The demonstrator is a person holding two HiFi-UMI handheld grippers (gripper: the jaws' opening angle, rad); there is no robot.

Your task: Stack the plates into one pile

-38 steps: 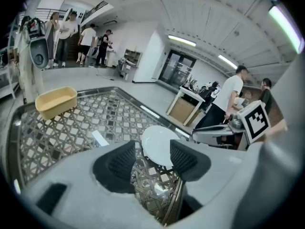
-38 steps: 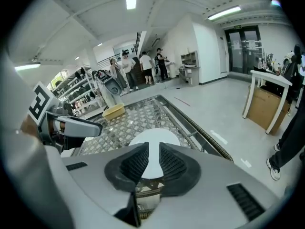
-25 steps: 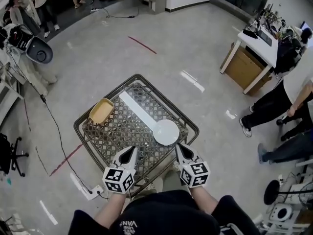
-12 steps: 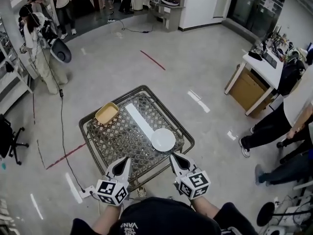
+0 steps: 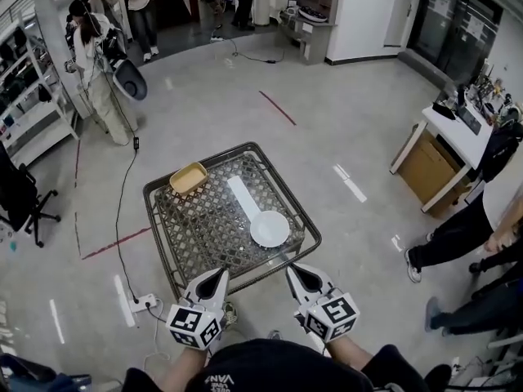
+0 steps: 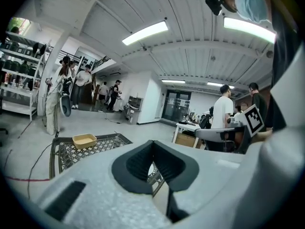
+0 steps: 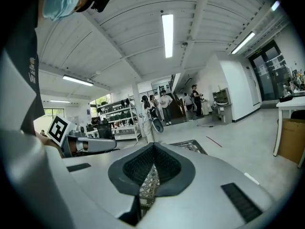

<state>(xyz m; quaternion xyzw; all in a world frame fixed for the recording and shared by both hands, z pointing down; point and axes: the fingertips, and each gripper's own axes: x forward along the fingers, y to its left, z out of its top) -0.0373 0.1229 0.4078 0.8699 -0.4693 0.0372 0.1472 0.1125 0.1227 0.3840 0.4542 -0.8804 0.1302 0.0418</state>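
Lattice table [image 5: 204, 239] mid-floor; white desk [image 5: 455, 131] (cardboard box [image 5: 426, 167] beneath) at right.

No legible text; only unreadable white lettering [image 5: 215, 376] on dark garment [image 5: 278, 367]

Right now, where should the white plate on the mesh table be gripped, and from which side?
The white plate lies flat on the mesh table, so only its thin edge offers a pinch: probably the near rim, from the person's side, with the right gripper once its shut jaws open.
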